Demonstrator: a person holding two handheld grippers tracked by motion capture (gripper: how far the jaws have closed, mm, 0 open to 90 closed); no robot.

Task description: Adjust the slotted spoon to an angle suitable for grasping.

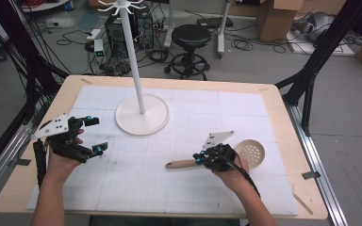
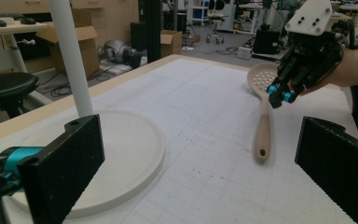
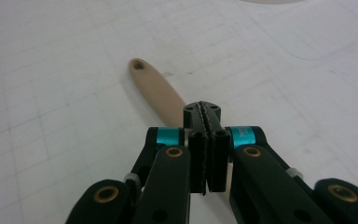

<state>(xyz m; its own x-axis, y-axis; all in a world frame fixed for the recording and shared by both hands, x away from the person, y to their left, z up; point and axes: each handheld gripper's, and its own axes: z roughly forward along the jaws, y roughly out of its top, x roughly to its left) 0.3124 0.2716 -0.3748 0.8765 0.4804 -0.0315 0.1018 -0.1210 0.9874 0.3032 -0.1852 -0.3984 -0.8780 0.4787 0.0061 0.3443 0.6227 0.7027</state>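
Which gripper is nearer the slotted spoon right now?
Right. The right gripper is shut on the slotted spoon at its handle; the left gripper, open, sits apart across the mat.

The table [image 1: 283,101] has a light wooden top covered by a white gridded mat [image 1: 193,108] and stands on a grey floor [image 1: 349,117]. Beyond its far edge are a black round stool [image 1: 191,35], a computer tower [image 1: 118,35] amid loose black cables [image 1: 245,44], and cardboard boxes [image 1: 275,19]. Black frame struts [image 1: 318,52] rise at both sides of the table.
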